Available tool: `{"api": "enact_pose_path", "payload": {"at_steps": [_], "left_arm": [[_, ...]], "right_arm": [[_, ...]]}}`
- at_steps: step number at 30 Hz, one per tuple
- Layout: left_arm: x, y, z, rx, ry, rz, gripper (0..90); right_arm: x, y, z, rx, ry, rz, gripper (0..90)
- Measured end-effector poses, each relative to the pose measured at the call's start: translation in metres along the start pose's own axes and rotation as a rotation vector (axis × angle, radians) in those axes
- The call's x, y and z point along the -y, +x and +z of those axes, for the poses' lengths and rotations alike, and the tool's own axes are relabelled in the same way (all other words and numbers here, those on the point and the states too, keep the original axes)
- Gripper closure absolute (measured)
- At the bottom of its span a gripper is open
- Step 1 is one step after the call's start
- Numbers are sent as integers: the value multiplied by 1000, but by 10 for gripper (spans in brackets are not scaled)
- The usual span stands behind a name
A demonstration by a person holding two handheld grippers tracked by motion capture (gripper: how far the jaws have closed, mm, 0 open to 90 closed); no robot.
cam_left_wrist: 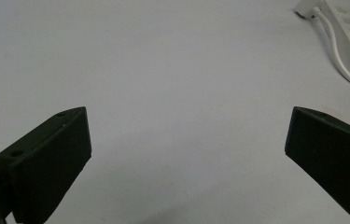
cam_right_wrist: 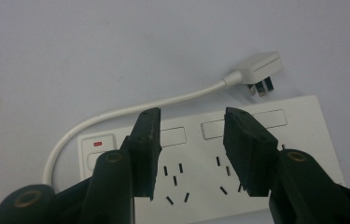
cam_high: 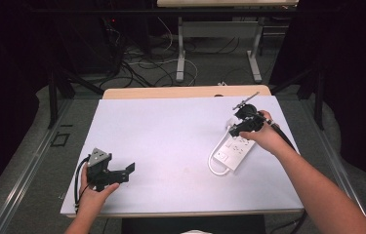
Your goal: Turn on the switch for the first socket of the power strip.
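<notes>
White power strip (cam_right_wrist: pixel 256 140) lies near the table's (cam_high: pixel 171 141) right edge, its plug (cam_right_wrist: pixel 259 70) loose. Your right gripper (cam_right_wrist: pixel 189 154) hovers half-spread over it, holding nothing. Your left gripper (cam_left_wrist: pixel 186 154) waits wide open.

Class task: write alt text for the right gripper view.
Two black fingers hover partly closed, holding nothing, above a white power strip on a pale table. Its white cable loops to a plug lying beside the strip.

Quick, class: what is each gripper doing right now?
Left gripper: open wide, holding nothing.
Right gripper: part open above the white power strip, gripping nothing.
</notes>
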State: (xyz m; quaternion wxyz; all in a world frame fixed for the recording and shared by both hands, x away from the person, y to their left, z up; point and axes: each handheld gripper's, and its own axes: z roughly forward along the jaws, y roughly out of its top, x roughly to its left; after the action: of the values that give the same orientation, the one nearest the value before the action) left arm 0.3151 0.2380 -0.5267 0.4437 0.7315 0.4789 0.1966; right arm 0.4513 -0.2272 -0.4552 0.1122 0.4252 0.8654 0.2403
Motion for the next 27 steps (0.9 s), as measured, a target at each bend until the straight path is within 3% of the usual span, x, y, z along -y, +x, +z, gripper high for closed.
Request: {"api": "enact_pose_path", "payload": {"at_steps": [3,10,12,17,21,27], "left_arm": [[0,0,0,0,0,-1,4],[0,0,0,1,1,1,4],[0,0,0,1,2,1,4],[0,-1,0,1,-3,0,5],[0,-1,0,0,-2,0,5],[0,-1,0,0,-2,0,5]], "right_arm": [[1,0,0,-11,-4,10,565],[0,1,-1,12,-13,-2,518],[0,1,-1,17,-1,29,518],[0,-1,-2,10,2,52,582],[0,0,-1,3,-14,49,652],[0,3,-1,-3,3,30,746]]}}
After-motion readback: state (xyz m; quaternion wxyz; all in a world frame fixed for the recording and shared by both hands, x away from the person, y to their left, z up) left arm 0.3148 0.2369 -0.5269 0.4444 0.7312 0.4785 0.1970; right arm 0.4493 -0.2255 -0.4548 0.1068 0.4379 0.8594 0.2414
